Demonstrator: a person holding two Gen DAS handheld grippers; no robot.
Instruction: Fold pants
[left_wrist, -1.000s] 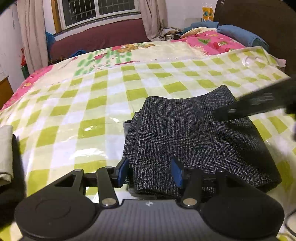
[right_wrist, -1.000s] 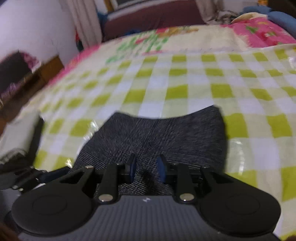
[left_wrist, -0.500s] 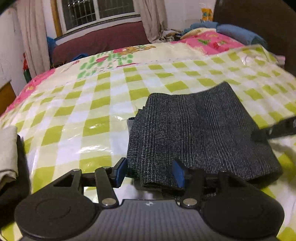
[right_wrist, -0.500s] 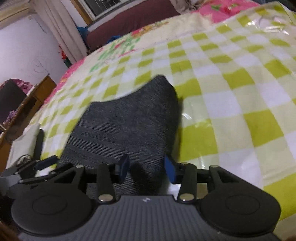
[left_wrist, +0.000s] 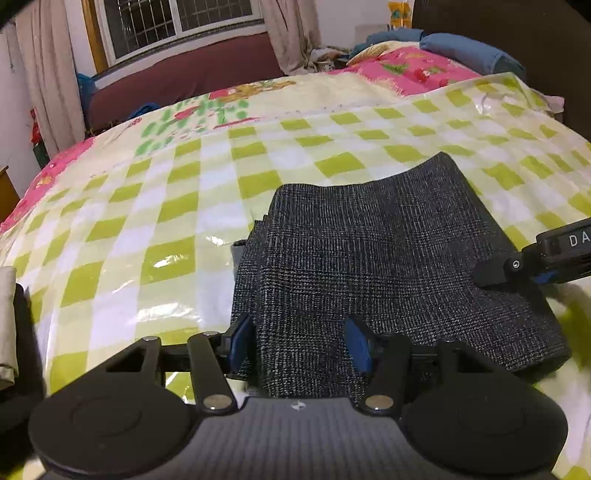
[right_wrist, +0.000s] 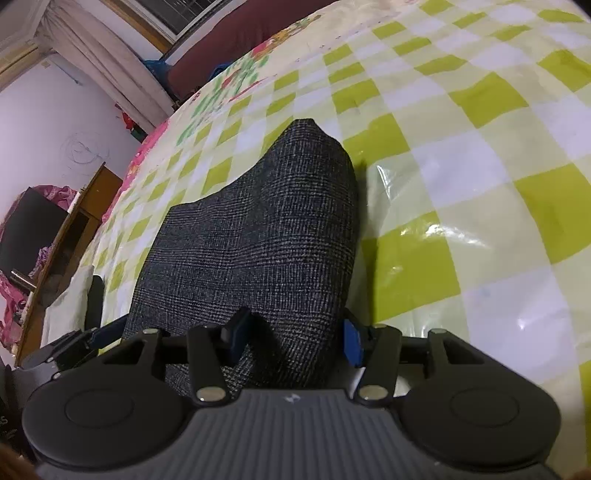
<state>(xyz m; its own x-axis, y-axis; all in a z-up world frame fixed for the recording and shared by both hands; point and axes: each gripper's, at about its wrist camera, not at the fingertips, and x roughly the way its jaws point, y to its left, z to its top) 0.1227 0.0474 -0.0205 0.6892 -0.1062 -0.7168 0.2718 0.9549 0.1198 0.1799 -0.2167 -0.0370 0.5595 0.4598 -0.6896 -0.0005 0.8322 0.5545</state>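
Note:
The dark grey checked pants (left_wrist: 380, 266) lie folded into a thick rectangle on the green-and-white checked cover; they also show in the right wrist view (right_wrist: 258, 251). My left gripper (left_wrist: 299, 341) is open, its blue-padded fingers astride the near left edge of the bundle. My right gripper (right_wrist: 291, 338) is open too, its fingers either side of the bundle's near right edge. The right gripper's tip shows at the pants' right side in the left wrist view (left_wrist: 517, 264).
The checked plastic cover (left_wrist: 147, 221) spreads over a bed with pink floral bedding (left_wrist: 406, 70) behind. A beige folded cloth (left_wrist: 7, 317) lies at the left edge. A wooden cabinet (right_wrist: 70, 229) stands left of the bed. A window and curtains are at the back.
My right gripper has opened and drawn back from over the pants to their near right edge. The left gripper stays open and has barely moved. The pants lie still.

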